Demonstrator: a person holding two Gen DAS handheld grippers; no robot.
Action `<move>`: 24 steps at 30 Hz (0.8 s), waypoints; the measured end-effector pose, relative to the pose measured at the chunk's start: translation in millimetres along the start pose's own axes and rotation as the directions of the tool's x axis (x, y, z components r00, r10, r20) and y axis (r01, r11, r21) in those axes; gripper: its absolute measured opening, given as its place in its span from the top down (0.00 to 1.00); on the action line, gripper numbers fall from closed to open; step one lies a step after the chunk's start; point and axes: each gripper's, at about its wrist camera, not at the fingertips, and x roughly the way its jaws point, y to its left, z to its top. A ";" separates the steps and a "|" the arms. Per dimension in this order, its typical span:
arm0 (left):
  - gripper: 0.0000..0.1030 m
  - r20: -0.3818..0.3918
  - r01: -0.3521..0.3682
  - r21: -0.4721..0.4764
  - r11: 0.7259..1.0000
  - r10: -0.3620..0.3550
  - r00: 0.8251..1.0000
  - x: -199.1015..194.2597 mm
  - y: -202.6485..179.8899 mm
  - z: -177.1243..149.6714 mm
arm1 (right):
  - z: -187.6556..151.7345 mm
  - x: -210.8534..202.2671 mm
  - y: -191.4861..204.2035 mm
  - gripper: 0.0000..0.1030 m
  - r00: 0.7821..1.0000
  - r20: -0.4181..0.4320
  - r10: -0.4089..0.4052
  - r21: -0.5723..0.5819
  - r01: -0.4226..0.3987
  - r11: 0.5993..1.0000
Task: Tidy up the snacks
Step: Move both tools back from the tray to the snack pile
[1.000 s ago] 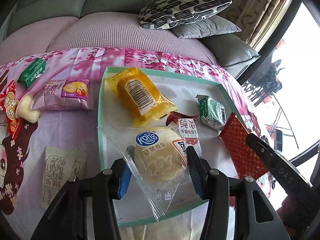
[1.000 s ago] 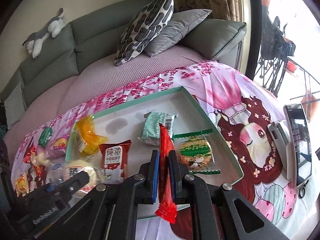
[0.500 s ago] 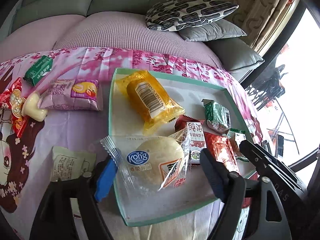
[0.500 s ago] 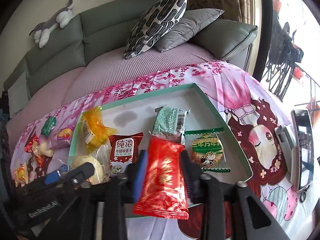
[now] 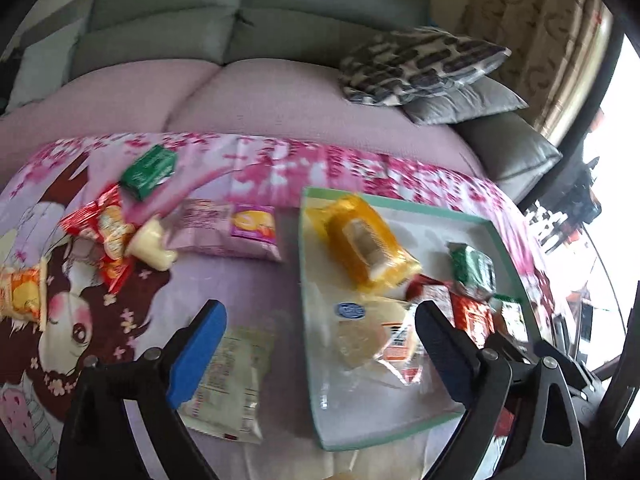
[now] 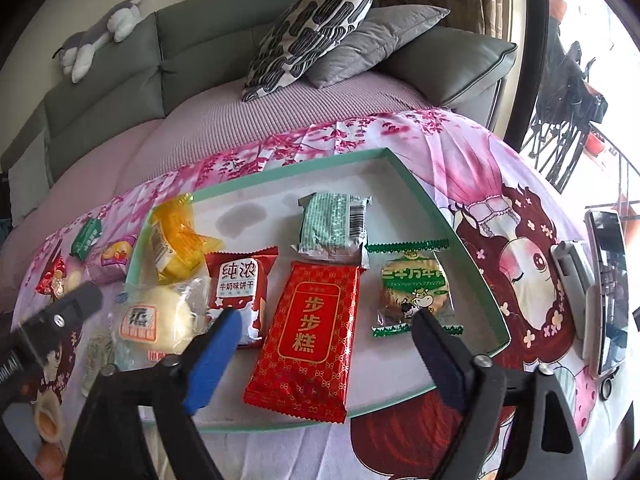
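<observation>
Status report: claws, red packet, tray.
Both claws, left and right, just opened, empty. Glossy red foil packet lying flat in green-rimmed tray. Nothing blocking.

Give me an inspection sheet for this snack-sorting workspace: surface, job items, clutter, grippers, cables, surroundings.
Surface: pink cartoon-print cloth spread over a sofa seat.
Job's things: green-rimmed tray holds a red cake packet, round bun in clear wrap, milk biscuit pack, yellow wrapped cake, green wafer pack and cow-print cookie. Outside the tray: purple roll pack, green packet, red snack packets, pale printed packet.
Clutter: phone on a stand at the right edge.
Grippers: left gripper and right gripper have just been opening; both open, nothing gripped.
Cables: nothing seen.
Surroundings: grey sofa back, patterned cushion, plush toy, window.
</observation>
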 end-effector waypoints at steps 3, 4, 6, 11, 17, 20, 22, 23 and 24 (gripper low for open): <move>0.07 0.020 -0.049 -0.047 0.998 0.050 0.999 -1.7 13.1 2.7 | -0.2 1.1 -1.3 0.00 1.000 0.001 -0.003 0.004 0.003 1.000; 0.07 0.025 -0.075 -0.055 0.996 0.076 0.997 -1.5 16.9 3.3 | -0.4 1.7 -2.0 0.00 1.000 0.000 -0.003 0.008 0.003 1.000; 0.07 0.030 -0.120 -0.066 0.991 0.122 0.992 -0.7 23.7 3.8 | -0.7 2.7 -2.5 0.00 1.000 -0.003 0.001 0.013 -0.001 1.000; 0.07 0.023 -0.179 -0.081 0.980 0.181 0.983 3.3 33.9 2.1 | -0.9 3.0 0.3 0.00 1.000 0.002 -0.002 0.003 0.002 1.000; 0.02 0.031 -0.256 -0.081 0.963 0.259 0.965 3.3 45.3 -0.6 | -1.7 3.4 5.2 0.00 1.000 0.001 0.002 -0.013 -0.002 1.000; 0.02 0.027 -0.298 -0.081 0.951 0.301 0.953 2.7 53.2 -1.0 | -2.2 3.6 9.6 0.00 1.000 -0.004 0.020 -0.017 -0.020 1.000; 0.02 0.023 -0.330 -0.072 0.941 0.333 0.943 1.5 57.9 -1.2 | -2.7 1.4 14.2 0.00 0.999 0.001 0.037 -0.016 -0.037 0.999; 0.02 0.021 -0.355 -0.065 0.933 0.357 0.934 0.7 60.3 -1.3 | -2.8 0.3 15.8 0.00 0.999 0.003 0.047 -0.015 -0.047 0.999; 0.02 0.017 -0.385 -0.054 0.921 0.386 0.922 0.0 63.1 -1.6 | -2.9 -1.2 18.5 0.00 0.998 0.007 0.059 -0.016 -0.059 0.998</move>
